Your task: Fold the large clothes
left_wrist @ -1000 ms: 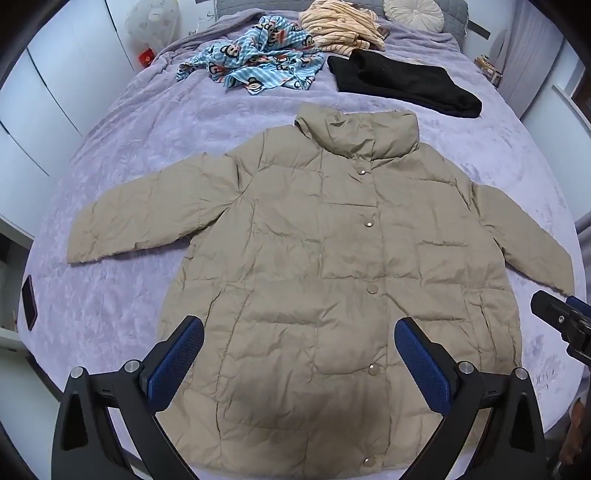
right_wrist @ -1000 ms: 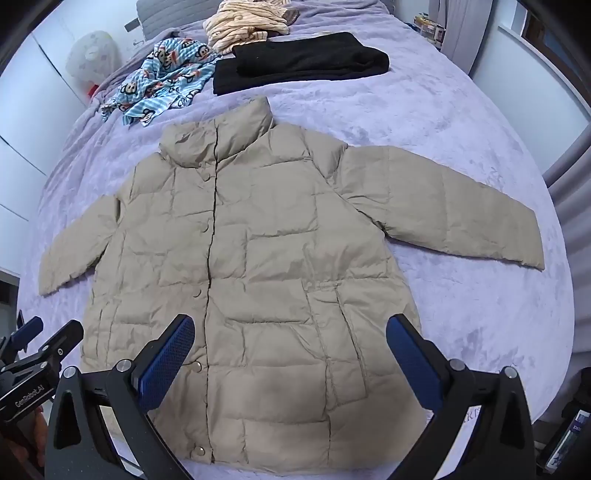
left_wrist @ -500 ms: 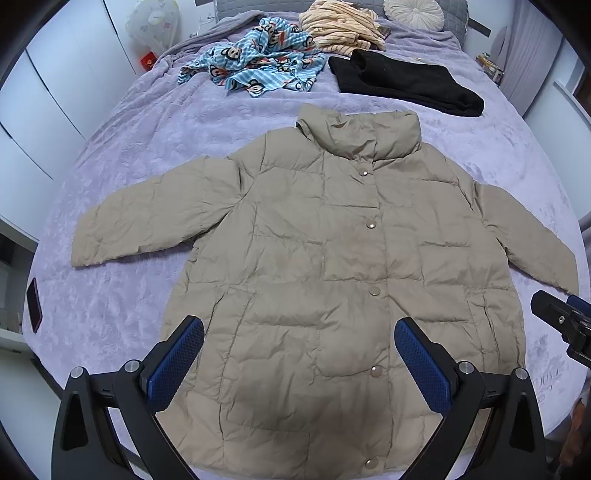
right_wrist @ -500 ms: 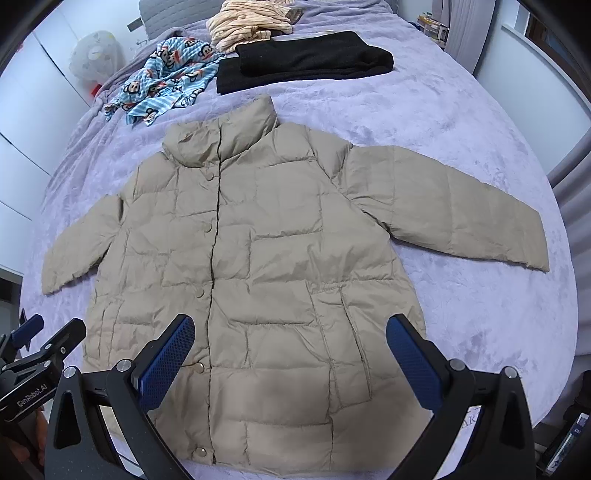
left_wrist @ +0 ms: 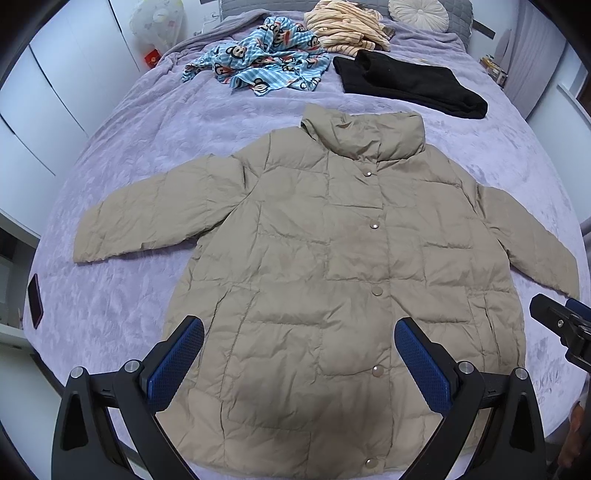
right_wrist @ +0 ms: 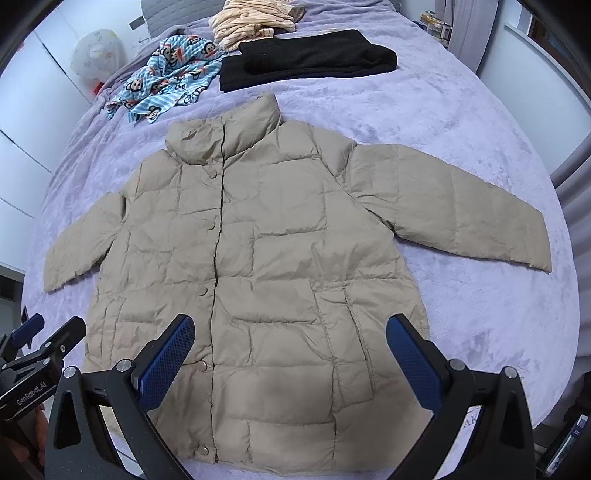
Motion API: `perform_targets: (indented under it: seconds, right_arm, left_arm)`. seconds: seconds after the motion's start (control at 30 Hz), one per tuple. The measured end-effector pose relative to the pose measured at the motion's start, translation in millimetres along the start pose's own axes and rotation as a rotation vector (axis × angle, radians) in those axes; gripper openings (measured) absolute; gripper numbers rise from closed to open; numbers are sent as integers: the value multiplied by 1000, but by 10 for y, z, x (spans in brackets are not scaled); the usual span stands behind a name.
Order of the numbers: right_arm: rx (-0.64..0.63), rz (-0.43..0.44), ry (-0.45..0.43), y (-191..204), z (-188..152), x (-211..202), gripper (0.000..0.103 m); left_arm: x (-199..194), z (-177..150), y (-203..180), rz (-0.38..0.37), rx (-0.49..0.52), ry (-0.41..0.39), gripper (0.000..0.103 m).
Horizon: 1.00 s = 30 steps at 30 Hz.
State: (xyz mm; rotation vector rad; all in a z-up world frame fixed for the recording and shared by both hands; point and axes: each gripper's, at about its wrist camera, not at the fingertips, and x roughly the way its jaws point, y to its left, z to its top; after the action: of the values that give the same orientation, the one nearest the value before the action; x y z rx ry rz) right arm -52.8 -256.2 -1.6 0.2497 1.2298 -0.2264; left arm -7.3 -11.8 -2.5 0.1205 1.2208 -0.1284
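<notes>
On the bed, lilac plush cover, a beige puffer jacket lies flat, front up, snapped shut, collar toward the headboard, both sleeves spread out to the sides. White wardrobe doors run along one side of the room; a grey curtain hangs on the other side. A grey quilted headboard and a round cushion sit at the far end.

Left tongs gape wide over the jacket's lower hem, gripping nothing. Right tongs also wide apart, over the hem on the other side, nothing between the blue pads.

Cut off or unclear: the jacket's bottom hem is partly covered by the tong arms in both views. The right tongs show only as a black tip at the left view's edge. A dark flat object at the bed's edge, maybe a phone, can't tell. Small items on a shelf by the curtain are too small to read. A pale round thing by the wardrobe is not identifiable.

Counts: one jacket, six snaps visible down its front in the left view. Three other garments near the headboard: one blue monkey-print piece, one cream striped piece, one black folded piece. Two tongs, four blue pads.
</notes>
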Motion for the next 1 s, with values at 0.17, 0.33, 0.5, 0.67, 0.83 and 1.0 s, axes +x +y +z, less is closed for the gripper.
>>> perform_targets:
  seconds: [0.17,0.33,0.5,0.67,0.83,1.0]
  right_arm:
    - [2,2,1,11,4,-7,103]
    - [1,6,-4,44,1,-27,103]
    - [0,7,-4,48,7,-30,103]
    - [1,8,-4,41,4,-29,103]
    - [2,8,-4,33,0,-28,103]
    - [3,8,-5,29,-1,-29,103]
  left_arm:
    - [-2,5,3,1,1,1,103]
    - [-9,-10,13,9,-6,6,103]
    - [-20,-15,25,12,-7,6,103]
    - [-21,-12,25,12,-7,7,103]
    - [-16,-10,11,13,-6,7,103]
    - [-16,-9,11,14,-6,8,103]
